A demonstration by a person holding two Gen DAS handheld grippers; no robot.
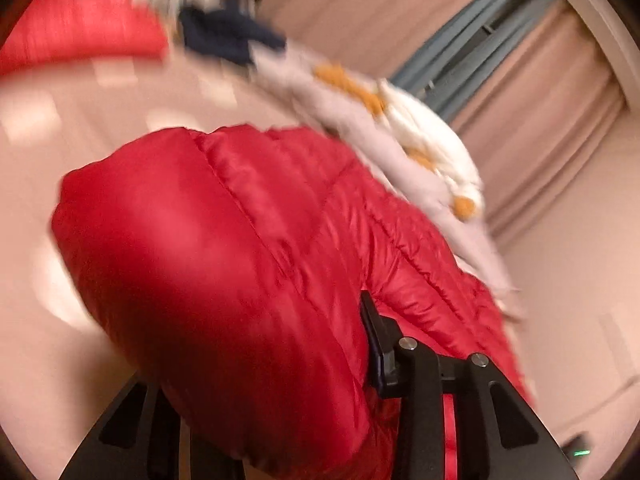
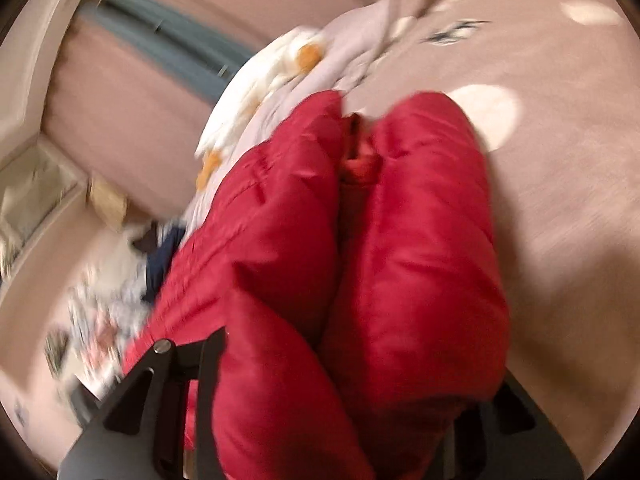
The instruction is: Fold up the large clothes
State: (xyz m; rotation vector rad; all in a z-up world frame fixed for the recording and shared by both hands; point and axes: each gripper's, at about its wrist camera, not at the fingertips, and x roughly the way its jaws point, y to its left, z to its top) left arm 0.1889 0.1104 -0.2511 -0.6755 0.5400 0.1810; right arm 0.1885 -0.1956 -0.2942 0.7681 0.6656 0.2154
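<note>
The red puffer jacket point(image 1: 240, 264) fills the middle of both wrist views, bunched into thick quilted rolls that rise off the pink polka-dot bed sheet point(image 1: 100, 120). In the left wrist view the left gripper point(image 1: 320, 380) has the padded fabric packed between its two black fingers: the right-hand finger point(image 1: 380, 344) presses into the side of the roll, while the other is mostly buried under the red bulge, so the jaws pinch a fat fold of the jacket. In the right wrist view the right gripper point(image 2: 340, 380) likewise clamps the jacket, its left-hand finger point(image 2: 208, 364) squeezed against the cloth and the far finger only partly showing below the fold.

Beyond the jacket, toward the far edge of the bed, lies a crumpled pale lilac and white garment with orange patches point(image 1: 384, 120), touching the jacket's far side. A dark navy garment point(image 1: 228, 36) sits further along that edge, with another red item point(image 1: 80, 28) blurred at the far left corner. In the right wrist view a heap of patterned clothes point(image 2: 104, 312) lies near the left edge of the bed, just beside the jacket. Open sheet spreads to the right of the jacket in that view point(image 2: 560, 160). Behind the bed hang pink curtains point(image 1: 540, 80) with a grey-blue gap point(image 1: 472, 40).
</note>
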